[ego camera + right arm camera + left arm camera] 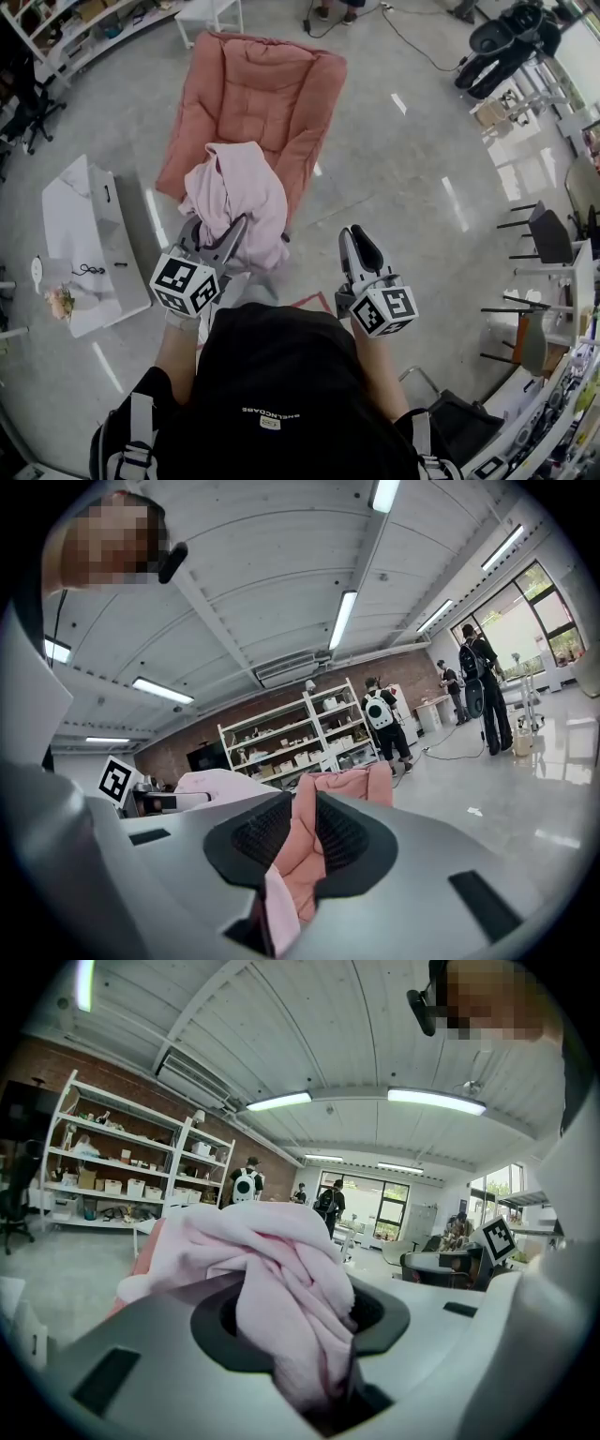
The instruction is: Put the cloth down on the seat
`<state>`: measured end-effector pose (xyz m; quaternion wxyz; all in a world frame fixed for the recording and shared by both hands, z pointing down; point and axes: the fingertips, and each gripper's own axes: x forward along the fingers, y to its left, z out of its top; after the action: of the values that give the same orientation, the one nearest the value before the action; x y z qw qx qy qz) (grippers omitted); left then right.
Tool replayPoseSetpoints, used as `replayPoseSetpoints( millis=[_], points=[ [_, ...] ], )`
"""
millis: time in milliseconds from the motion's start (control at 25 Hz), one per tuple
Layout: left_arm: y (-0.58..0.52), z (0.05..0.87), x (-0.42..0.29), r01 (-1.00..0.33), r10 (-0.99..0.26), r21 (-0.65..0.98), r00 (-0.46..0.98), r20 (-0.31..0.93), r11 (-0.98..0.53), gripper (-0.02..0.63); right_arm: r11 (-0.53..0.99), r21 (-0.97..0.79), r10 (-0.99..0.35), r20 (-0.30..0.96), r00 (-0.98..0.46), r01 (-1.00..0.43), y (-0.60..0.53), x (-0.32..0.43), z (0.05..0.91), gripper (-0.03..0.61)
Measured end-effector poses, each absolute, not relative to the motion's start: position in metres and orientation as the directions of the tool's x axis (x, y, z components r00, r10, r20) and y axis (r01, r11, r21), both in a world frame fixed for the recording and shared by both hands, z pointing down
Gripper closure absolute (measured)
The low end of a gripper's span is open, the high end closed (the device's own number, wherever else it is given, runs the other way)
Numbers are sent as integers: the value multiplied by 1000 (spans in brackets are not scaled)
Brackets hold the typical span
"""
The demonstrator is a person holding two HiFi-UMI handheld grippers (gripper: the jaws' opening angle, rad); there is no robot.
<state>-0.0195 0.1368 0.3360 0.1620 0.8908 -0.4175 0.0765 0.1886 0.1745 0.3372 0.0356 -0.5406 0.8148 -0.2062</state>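
Both your arms reach forward toward the armchair (pixel 253 94), grippers side by side and pointing nearly level. Your left gripper (pixel 217 225) is clamped on the cloth (pixel 239 192), while your right gripper (pixel 356 234) is well apart from it, its jaws a narrow gap apart and gripping nothing that shows. The cloth is pale pink and crumpled into a loose bunch, hanging from the left jaws over the front of the salmon seat.
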Motion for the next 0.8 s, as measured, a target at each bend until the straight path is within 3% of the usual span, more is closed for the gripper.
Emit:
replayPoseSetpoints(
  millis=[800],
  points=[
    [-11,360,-129,-763,-701,224,646,303,-606,439,331,-380,-884,195,-424,-864,27,72,345,482]
  ],
)
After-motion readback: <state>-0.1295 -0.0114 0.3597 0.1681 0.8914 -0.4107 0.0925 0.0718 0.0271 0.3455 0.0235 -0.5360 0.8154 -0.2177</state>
